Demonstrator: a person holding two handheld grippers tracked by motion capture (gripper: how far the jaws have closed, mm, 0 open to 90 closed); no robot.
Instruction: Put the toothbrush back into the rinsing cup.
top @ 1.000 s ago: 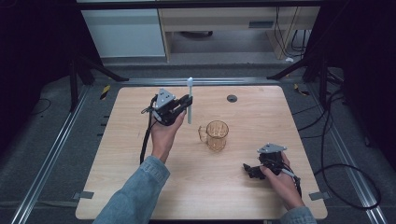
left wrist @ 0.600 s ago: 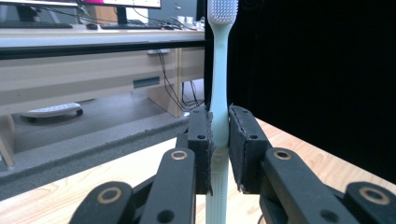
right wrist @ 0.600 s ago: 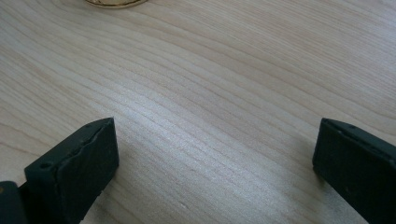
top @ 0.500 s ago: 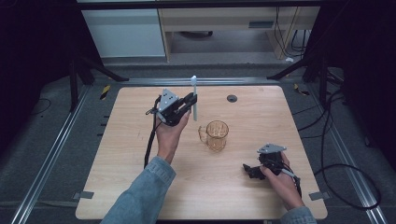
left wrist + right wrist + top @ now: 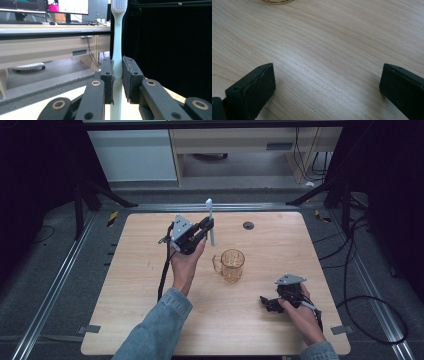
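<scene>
We see the left gripper with its black padded jaws clamped on a pale, slim plastic toothbrush, held upright with bristles on top, just behind and left of the amber ribbed glass mug. Since a moment ago it has drifted slightly closer to the mug. The right gripper rests on the smooth light-wood table right of the mug, jaws wide apart; no writing is readable.
</scene>
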